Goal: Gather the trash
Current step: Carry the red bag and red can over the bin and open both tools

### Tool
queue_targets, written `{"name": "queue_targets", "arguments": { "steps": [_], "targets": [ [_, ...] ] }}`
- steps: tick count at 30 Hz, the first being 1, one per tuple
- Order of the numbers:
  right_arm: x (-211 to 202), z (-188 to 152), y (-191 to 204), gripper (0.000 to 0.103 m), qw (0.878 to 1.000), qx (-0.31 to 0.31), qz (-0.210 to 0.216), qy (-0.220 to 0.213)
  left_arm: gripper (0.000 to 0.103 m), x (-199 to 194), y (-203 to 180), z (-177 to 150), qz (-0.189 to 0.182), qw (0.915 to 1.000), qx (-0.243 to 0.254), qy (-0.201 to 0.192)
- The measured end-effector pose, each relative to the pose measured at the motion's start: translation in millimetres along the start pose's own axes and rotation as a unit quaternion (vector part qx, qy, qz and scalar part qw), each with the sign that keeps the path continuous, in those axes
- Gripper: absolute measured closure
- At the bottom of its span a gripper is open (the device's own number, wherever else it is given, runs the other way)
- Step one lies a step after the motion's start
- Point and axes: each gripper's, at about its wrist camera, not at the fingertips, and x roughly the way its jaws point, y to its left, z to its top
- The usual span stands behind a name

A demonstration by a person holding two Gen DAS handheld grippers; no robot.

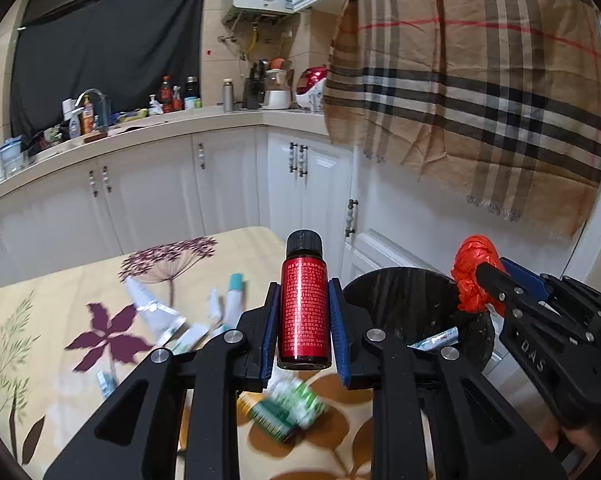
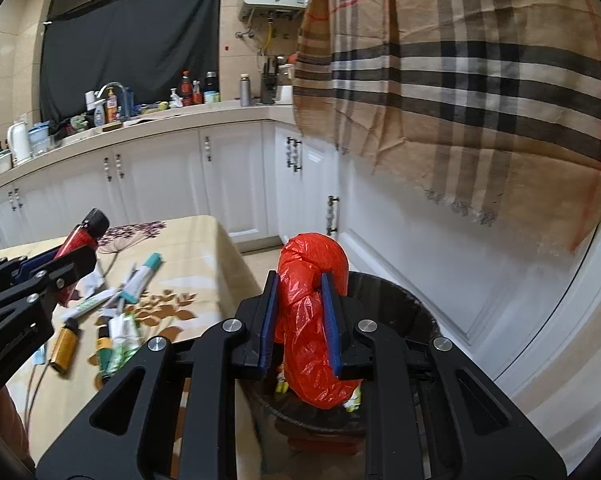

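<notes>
- The left gripper [image 1: 304, 316] is clenched on a red bottle [image 1: 303, 312] with a black cap, held upright above the floral table [image 1: 40, 312], just left of the black trash bin [image 1: 400, 300].
- The right gripper [image 2: 300, 316] is clamped on a crumpled red plastic bag [image 2: 312, 320], held over the bin's opening.
- Tubes [image 2: 140, 278], a gold bottle [image 2: 65, 346] and green packets [image 1: 288, 408] lie scattered on the table.
- A plaid cloth [image 1: 480, 80] hangs at the far right.

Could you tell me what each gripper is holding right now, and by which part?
The left gripper clamps the red bottle around its body, cap up. The right gripper pinches the red plastic bag at its bunched middle, above the bin.
</notes>
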Motion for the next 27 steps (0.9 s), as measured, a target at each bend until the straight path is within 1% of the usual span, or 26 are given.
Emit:
{"name": "queue_targets", "arguments": {
  "steps": [9,27],
  "targets": [
    [29,-1,-21,0.083,1.000,0.016,-0.022,0.009,0.078,46,-28,10,-0.018,0.9995,0.022,0.017],
    [83,-10,-53,0.082,0.997,0.046,-0.053,0.031,0.078,117,-62,14,-0.026,0.9964,0.053,0.060]
  ]
}}
